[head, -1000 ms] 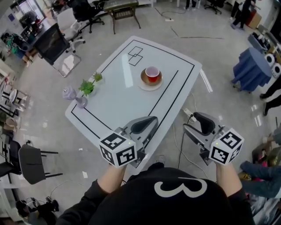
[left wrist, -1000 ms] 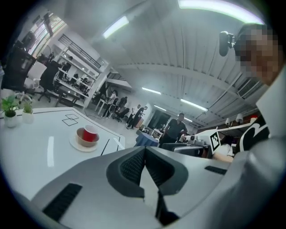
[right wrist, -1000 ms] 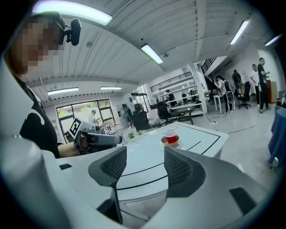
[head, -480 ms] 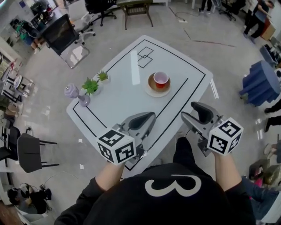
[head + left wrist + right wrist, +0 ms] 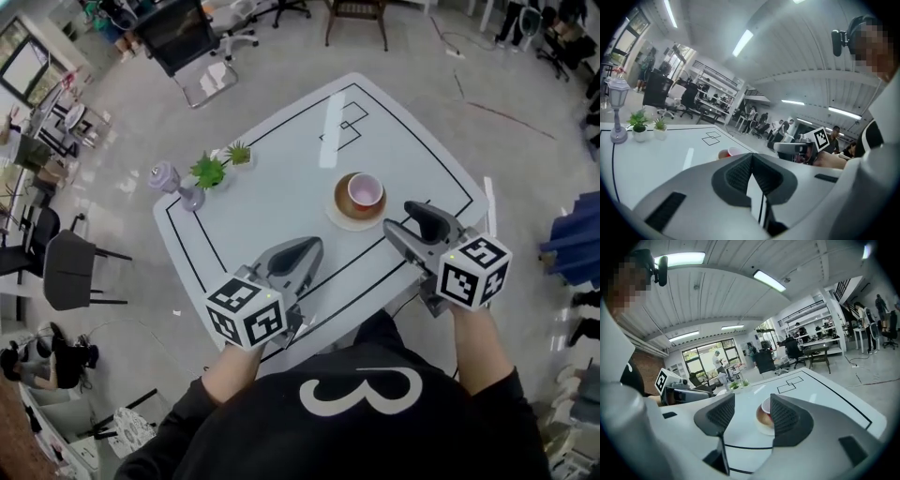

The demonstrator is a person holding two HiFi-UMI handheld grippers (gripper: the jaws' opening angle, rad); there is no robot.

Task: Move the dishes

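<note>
Dishes: a red cup point(image 5: 366, 191) sits on a brown saucer point(image 5: 343, 195) over a white plate point(image 5: 351, 224), right of centre on the desk point(image 5: 272, 202). Right tongs point(image 5: 418, 214) are level, tips just beside the plate without touching it. Their jaws stand wide and have just been closing, with nothing gripped; the cup shows in the gap beyond the tips. Left tongs point(image 5: 302, 251) are over the near desk edge, well apart from the dishes, jaws together and empty. Two plants point(image 5: 220, 167) and a lamp point(image 5: 174, 184) stand at the far left edge.
</note>
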